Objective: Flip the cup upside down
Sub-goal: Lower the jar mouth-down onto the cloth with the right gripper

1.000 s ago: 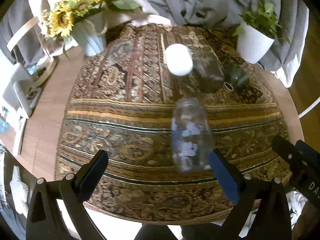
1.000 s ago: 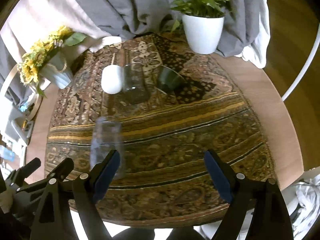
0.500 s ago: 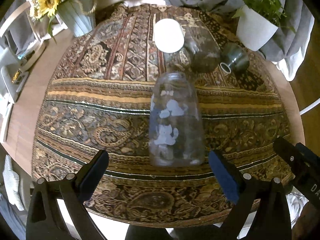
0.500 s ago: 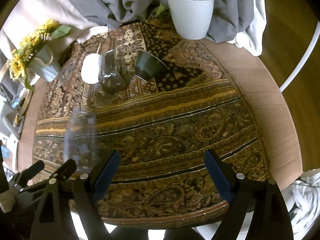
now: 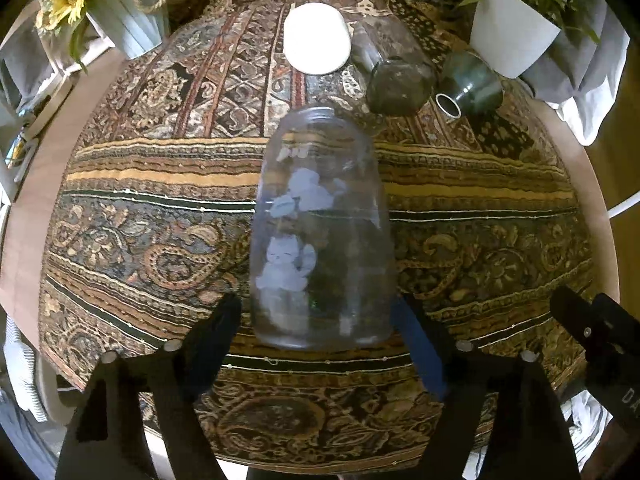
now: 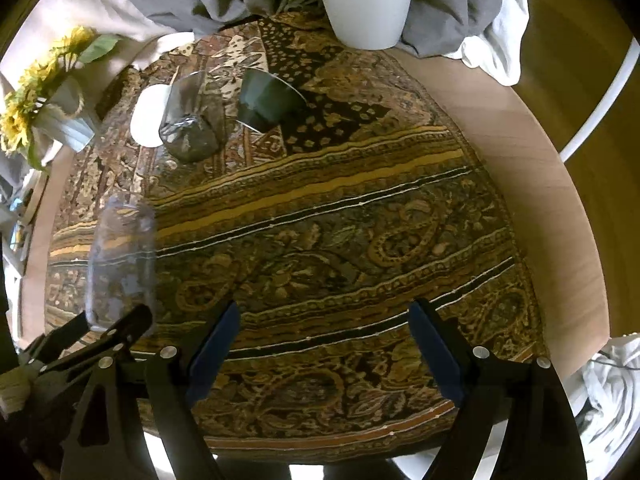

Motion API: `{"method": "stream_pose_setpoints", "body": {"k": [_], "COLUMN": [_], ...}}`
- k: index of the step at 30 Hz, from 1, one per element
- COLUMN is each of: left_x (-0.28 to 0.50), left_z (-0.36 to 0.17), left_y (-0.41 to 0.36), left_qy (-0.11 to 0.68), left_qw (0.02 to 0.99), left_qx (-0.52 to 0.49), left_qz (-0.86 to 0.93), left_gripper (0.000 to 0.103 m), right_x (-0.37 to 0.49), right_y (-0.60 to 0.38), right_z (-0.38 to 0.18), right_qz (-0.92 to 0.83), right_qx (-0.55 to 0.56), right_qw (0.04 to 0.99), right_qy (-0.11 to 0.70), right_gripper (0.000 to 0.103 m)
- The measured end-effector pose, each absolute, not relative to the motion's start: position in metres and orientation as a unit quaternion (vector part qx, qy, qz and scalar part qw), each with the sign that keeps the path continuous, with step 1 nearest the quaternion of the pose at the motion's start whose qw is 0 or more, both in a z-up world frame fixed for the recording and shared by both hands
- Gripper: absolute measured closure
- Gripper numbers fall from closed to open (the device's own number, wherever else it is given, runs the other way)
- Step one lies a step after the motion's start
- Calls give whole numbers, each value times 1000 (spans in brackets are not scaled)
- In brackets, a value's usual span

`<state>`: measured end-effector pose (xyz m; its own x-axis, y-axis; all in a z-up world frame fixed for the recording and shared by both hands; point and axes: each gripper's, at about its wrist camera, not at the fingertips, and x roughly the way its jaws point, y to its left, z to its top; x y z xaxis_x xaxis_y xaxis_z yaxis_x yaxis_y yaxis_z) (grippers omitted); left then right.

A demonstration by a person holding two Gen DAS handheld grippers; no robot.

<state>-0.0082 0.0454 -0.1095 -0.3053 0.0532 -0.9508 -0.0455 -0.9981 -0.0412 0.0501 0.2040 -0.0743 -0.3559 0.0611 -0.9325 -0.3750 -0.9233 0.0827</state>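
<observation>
Closing in for the grasp: left gripper (image 5: 316,332) wide open, clear cup (image 5: 320,232) standing between its fingers, seemingly untouched; next, squeeze and invert; right gripper (image 6: 324,340) open, empty, off alongside.

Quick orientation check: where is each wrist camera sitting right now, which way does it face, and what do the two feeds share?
Left wrist: behind the open left gripper, looking across the patterned cloth; clear cup between its fingers.
Right wrist: behind the open right gripper, facing the white planter; nothing between its fingers.
Shared: the clear cup, cloth, planter, white cup; each shows the other gripper.
</observation>
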Motion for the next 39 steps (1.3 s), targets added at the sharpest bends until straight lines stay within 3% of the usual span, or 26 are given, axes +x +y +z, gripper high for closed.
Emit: {"method": "stream_pose_setpoints", "body": {"k": [39], "left_x": [-42], "left_z": [-42], "left_y": [43], "left_qy": [12], "left_qw": [41], "left_qx": [-524], "left_qz": [851], "left_gripper": [33], "right_x": [19], "right_y": [204], "right_z": [-30], "right_qz": [846], "right_qx": [-498], "right_qw": [109], "right_qy": [154], "right_gripper": [17]}}
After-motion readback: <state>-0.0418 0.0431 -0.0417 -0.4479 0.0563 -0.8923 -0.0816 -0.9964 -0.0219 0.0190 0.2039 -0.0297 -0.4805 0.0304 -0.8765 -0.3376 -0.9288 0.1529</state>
